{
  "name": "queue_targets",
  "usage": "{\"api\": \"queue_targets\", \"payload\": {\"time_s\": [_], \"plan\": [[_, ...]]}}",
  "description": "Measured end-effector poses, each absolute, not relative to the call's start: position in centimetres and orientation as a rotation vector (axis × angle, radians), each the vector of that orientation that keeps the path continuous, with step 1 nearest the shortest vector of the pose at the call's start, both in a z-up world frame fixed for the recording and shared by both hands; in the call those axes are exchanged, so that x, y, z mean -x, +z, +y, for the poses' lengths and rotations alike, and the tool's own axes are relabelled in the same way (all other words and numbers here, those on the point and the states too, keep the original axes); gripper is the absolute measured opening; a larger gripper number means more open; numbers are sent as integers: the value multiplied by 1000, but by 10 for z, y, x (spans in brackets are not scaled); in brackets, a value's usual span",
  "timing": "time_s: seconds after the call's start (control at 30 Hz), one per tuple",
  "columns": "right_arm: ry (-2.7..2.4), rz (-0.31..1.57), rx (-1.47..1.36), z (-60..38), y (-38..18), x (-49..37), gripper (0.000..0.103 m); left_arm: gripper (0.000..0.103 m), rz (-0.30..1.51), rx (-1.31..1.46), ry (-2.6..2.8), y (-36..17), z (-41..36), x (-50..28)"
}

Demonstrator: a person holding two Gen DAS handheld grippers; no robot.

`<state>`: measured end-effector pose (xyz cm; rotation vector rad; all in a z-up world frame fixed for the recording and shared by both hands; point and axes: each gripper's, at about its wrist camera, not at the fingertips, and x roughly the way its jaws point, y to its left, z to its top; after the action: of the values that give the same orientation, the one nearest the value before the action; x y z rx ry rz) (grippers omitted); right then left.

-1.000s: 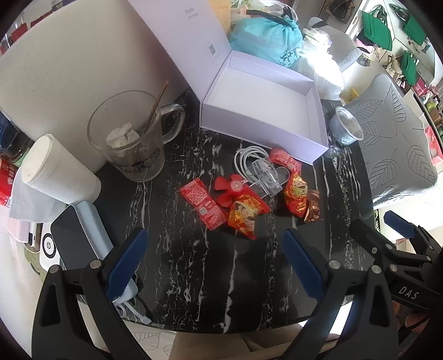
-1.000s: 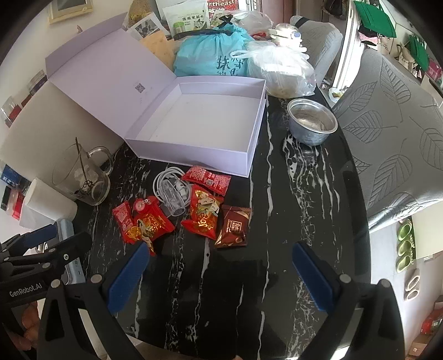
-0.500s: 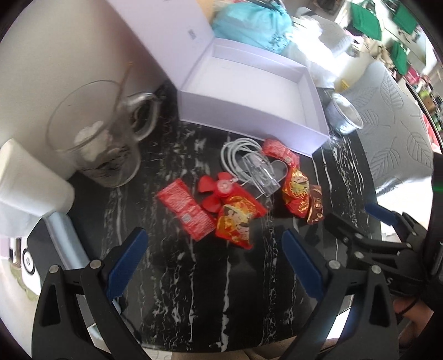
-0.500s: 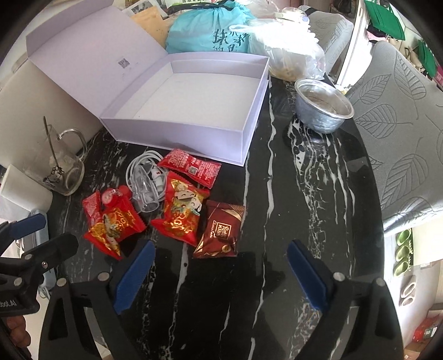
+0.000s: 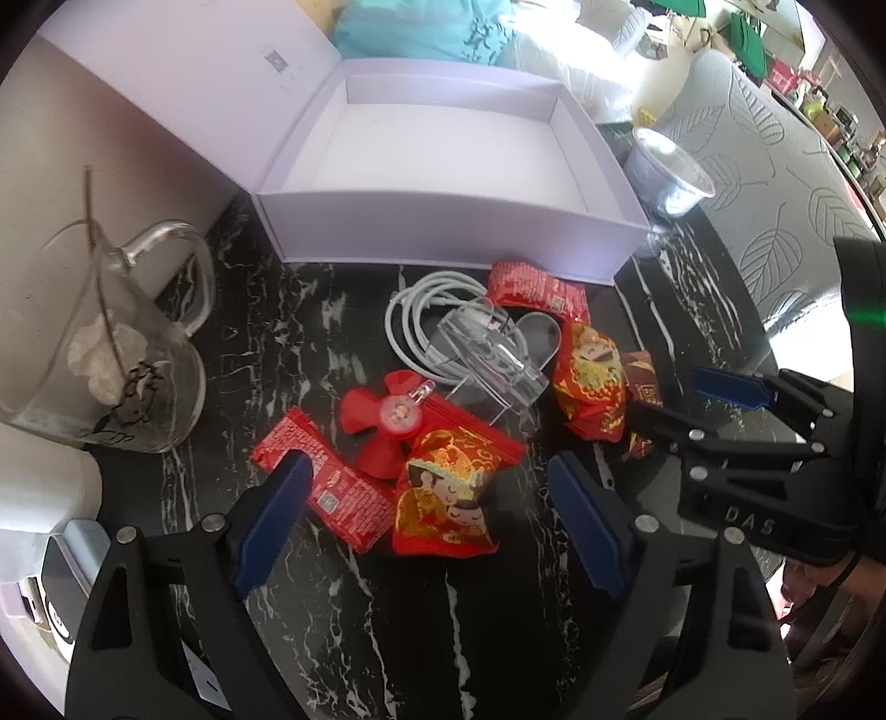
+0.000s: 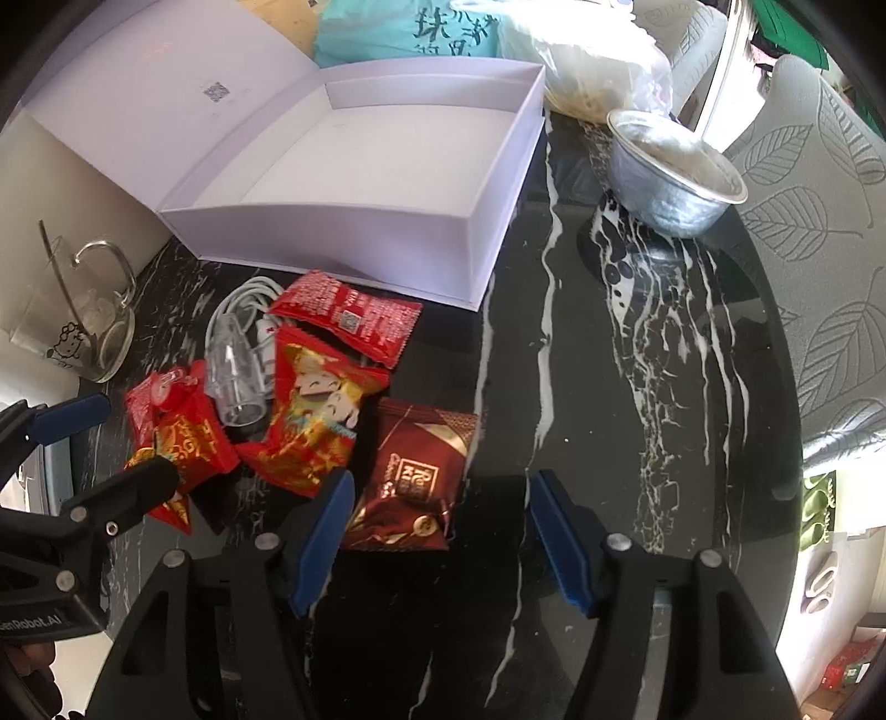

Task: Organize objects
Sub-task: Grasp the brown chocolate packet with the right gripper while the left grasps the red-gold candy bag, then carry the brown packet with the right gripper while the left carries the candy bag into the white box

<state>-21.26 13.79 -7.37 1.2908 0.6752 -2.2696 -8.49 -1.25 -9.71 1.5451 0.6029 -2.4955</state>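
An open, empty lilac box (image 5: 443, 166) (image 6: 354, 183) stands at the back of the black marble table (image 5: 443, 609). In front of it lie red snack packets, a white cable (image 5: 415, 321), a clear plastic piece (image 5: 493, 360) and a small red fan (image 5: 387, 421). My left gripper (image 5: 429, 518) is open, just above a red cartoon packet (image 5: 443, 487) and a flat red packet (image 5: 332, 487). My right gripper (image 6: 437, 531) is open, its pads on either side of a dark brown chocolate packet (image 6: 410, 482). A second cartoon packet (image 6: 310, 421) lies left of that.
A glass mug (image 5: 94, 354) with a stick stands at the left. A metal bowl (image 6: 675, 171) stands right of the box. A teal bag (image 6: 398, 27) and a white plastic bag (image 6: 598, 72) sit behind the box. Grey leaf-pattern chairs (image 6: 803, 183) stand past the table's right edge.
Both grippers have moved forward and down toward the pile. The left now hovers over the cartoon packet; the right now brackets the brown packet.
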Motion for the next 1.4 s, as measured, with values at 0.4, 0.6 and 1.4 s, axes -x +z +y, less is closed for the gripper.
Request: {"api": "queue_targets", "payload": {"time_s": [0.4, 0.6, 1.4], "plan": [[-2221, 773, -1250, 122, -84, 219, 58, 61, 612, -1604, -2466, -116, -4, 95], [-2209, 807, -1246, 120, -88, 217, 54, 47, 593, -1639, -2446, -122, 2, 95], [-2181, 738, -1216, 137, -60, 193, 32, 33, 688, -1572, -2402, -103, 16, 69]]}}
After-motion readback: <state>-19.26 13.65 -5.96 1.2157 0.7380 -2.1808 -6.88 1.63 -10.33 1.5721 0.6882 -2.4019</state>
